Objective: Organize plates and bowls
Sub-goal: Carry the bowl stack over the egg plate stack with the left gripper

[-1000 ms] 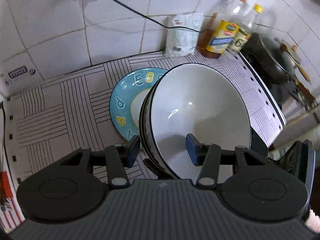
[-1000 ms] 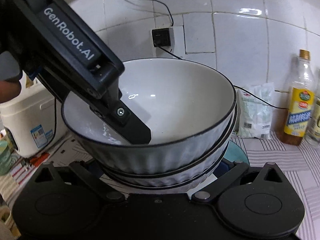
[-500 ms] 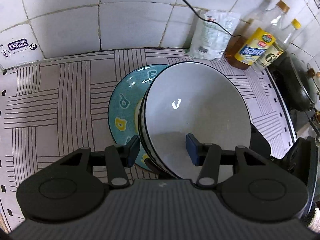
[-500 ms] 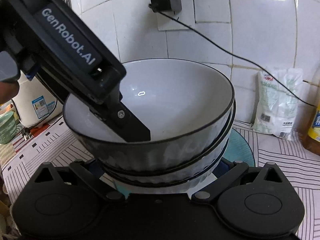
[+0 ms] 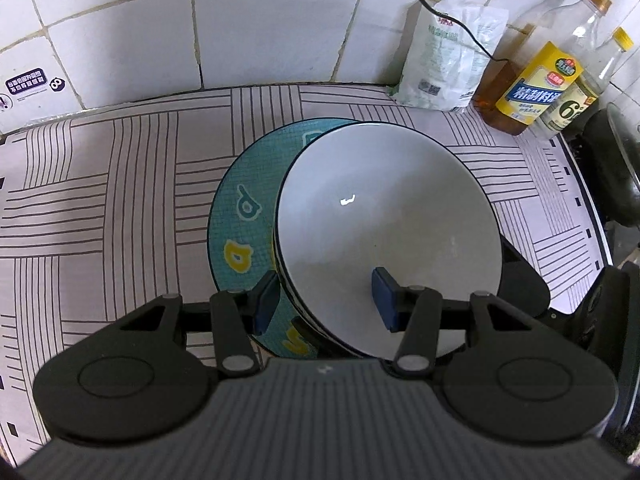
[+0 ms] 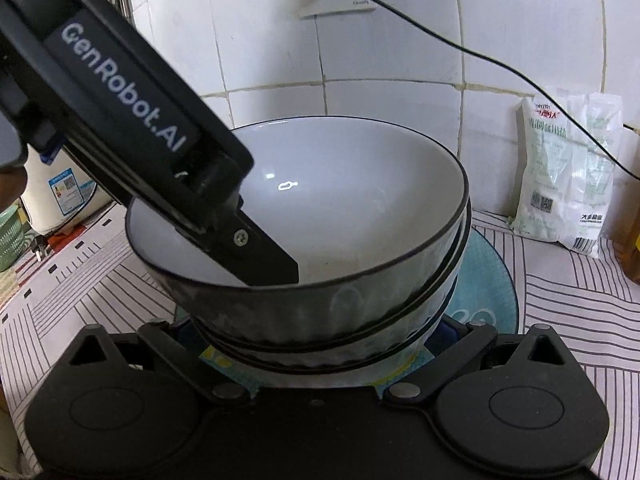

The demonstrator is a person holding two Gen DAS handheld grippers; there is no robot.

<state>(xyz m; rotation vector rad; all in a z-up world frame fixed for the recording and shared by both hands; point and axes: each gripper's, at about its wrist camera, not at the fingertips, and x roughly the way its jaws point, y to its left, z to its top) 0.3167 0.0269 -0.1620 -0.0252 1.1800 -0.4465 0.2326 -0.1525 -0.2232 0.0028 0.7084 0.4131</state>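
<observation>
Two stacked bowls (image 5: 384, 236) are seen from the left wrist, their near wall clamped by the left gripper (image 5: 326, 300), over a teal plate (image 5: 240, 224) above the striped counter (image 5: 100, 184). From the right wrist, the right gripper (image 6: 316, 340) is hidden under the stack; its jaw state cannot be told.

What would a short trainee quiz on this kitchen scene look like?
1. True or false: the left hand-held gripper has one finger inside the top bowl.
2. What lies under the stacked bowls? A. a teal plate B. a wooden board C. a metal tray
3. Fill in: against the tiled wall leans a white ____.

Key: 1 true; 2 A, the teal plate; 3 bag.
</observation>
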